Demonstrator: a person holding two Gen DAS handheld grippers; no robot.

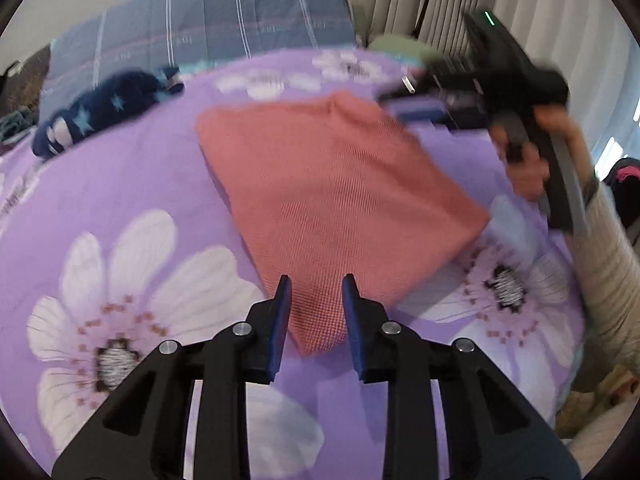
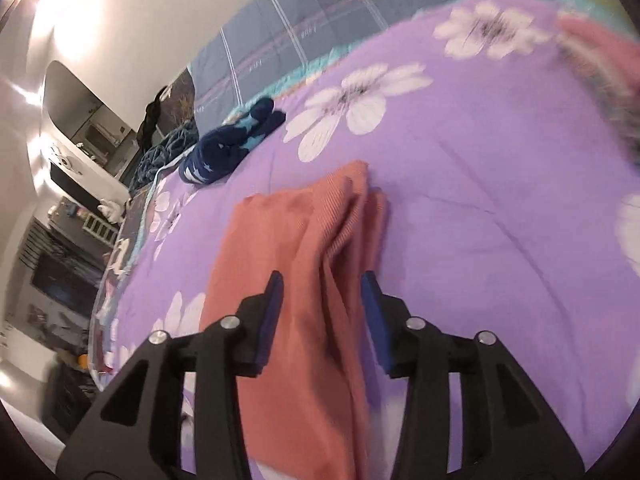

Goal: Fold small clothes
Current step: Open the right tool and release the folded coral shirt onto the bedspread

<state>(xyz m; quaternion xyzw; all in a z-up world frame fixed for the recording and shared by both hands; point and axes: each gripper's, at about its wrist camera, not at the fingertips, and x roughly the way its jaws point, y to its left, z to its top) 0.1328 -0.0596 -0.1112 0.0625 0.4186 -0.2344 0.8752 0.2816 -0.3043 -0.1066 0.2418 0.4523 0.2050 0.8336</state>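
Folded salmon-pink ribbed garment [image 1: 340,200] lies flat on purple floral bedspread [image 1: 140,184]

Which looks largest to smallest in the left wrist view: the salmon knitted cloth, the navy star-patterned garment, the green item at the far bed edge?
1. Salmon knitted cloth, but nearest the camera.
2. Navy star-patterned garment.
3. Green item, blurred and partly hidden, so unsure.
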